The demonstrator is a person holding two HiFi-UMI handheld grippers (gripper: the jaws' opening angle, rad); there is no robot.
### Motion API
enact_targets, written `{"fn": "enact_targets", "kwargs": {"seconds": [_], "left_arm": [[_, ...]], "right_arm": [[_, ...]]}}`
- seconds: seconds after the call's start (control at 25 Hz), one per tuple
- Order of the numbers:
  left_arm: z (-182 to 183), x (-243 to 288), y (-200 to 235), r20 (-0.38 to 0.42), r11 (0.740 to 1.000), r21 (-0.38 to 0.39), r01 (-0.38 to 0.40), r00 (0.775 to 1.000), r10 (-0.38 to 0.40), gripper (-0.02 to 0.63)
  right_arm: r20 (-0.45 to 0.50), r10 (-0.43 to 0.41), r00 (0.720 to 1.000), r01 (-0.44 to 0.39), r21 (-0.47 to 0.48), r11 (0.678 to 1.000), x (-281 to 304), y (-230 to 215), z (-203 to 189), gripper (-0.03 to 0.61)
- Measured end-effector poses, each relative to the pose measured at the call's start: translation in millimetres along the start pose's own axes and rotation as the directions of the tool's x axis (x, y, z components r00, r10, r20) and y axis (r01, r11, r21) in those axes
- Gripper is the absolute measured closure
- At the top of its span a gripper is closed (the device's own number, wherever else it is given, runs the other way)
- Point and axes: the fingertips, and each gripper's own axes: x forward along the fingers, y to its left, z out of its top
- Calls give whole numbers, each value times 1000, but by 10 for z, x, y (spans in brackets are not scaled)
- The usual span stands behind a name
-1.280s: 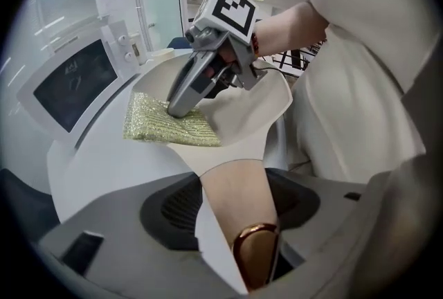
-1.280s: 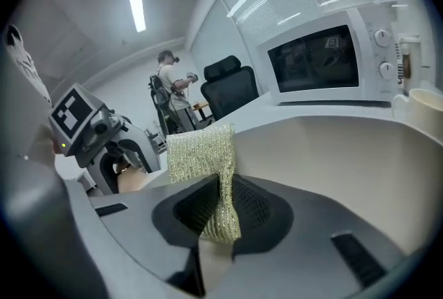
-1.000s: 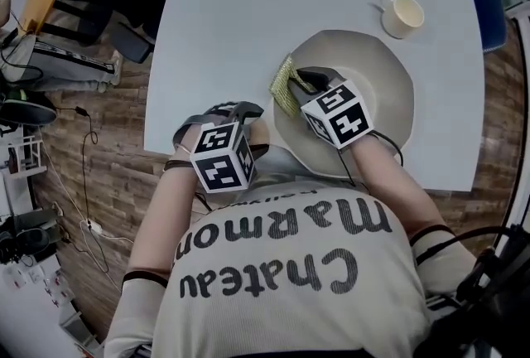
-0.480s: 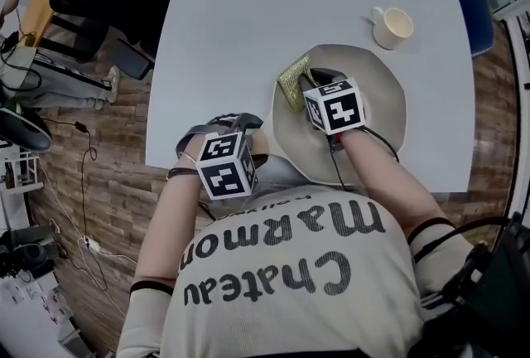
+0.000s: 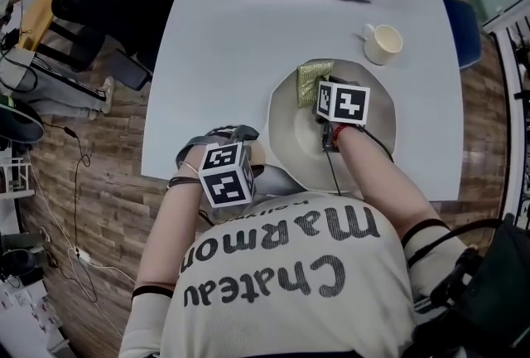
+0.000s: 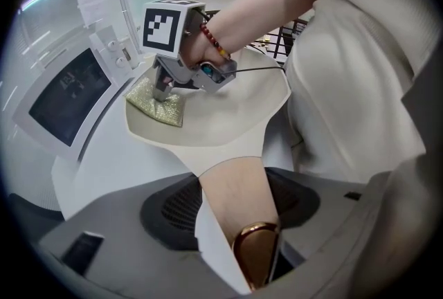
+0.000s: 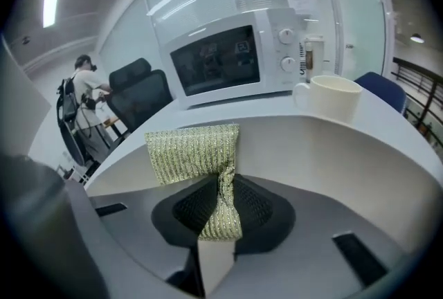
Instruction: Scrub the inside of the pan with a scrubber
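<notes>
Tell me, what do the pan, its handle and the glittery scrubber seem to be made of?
Pan: smooth, matte cream surface, likely a ceramic-type coating; what lies beneath isn't visible.
Handle: tan and wood-like, with a shiny coppery metal end.
Scrubber: woven mesh of glittery green-gold threads, probably metallic-look plastic fibre; it crumples softly where pinched.

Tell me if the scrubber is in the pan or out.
In: the scrubber lies against the inner wall of the pan, near its far rim, pinched by the right gripper.
</notes>
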Motion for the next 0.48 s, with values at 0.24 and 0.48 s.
{"fn": "enact_targets", "kwargs": {"seconds": [0.24,0.48], "left_arm": [[22,-23,7,29,999,-37,1,1000,0,328],[38,-28,21,41,998,-66,-11,999,14,345]], "right_arm": [[11,-89,996,83,271,959,-80,-389,-50,522],[9,-121,993,106,423,900,-149,-565,-82,514]]}}
